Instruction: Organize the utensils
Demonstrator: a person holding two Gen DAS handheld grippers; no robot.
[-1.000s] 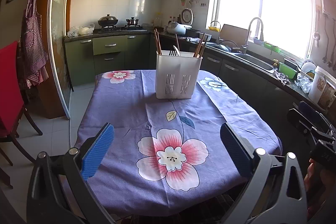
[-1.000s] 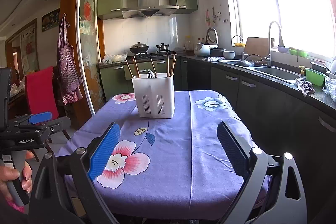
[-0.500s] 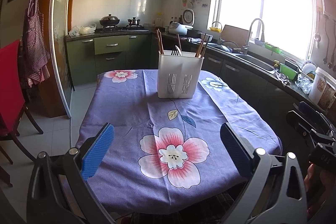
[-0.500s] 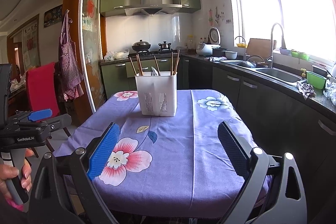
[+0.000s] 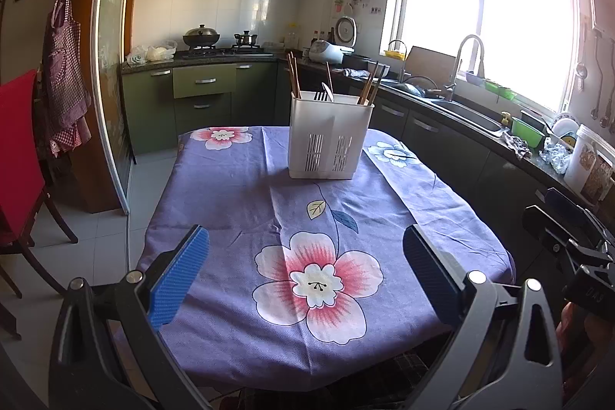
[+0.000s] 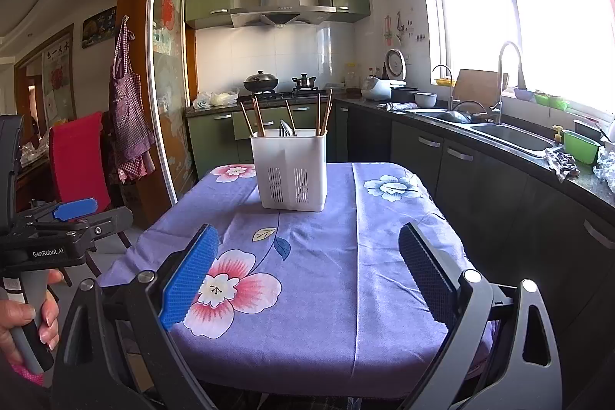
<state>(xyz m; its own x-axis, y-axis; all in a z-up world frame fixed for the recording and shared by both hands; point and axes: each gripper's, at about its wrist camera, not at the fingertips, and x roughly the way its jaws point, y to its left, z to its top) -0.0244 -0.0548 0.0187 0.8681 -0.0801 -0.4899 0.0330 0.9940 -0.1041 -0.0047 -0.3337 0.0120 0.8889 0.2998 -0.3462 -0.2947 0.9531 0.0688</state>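
Observation:
A white slotted utensil holder [image 5: 329, 137] stands upright at the far middle of the table, also in the right wrist view [image 6: 289, 171]. Wooden chopsticks [image 5: 294, 76], a fork [image 5: 319, 96] and a spoon stick out of it. My left gripper [image 5: 305, 273] is open and empty, over the near end of the table. My right gripper [image 6: 307, 271] is open and empty too, over the near end further right. The left gripper also shows at the left edge of the right wrist view [image 6: 73, 214].
The table wears a purple flowered cloth [image 5: 246, 187]. A red chair [image 5: 17, 156] stands to the left. A dark counter with sink [image 5: 467, 118] and clutter runs along the right. Stove and green cabinets [image 5: 203, 91] are behind.
Both grippers have drifted slightly back and up from the table, so the holder looks a little farther away. Both stay open and empty.

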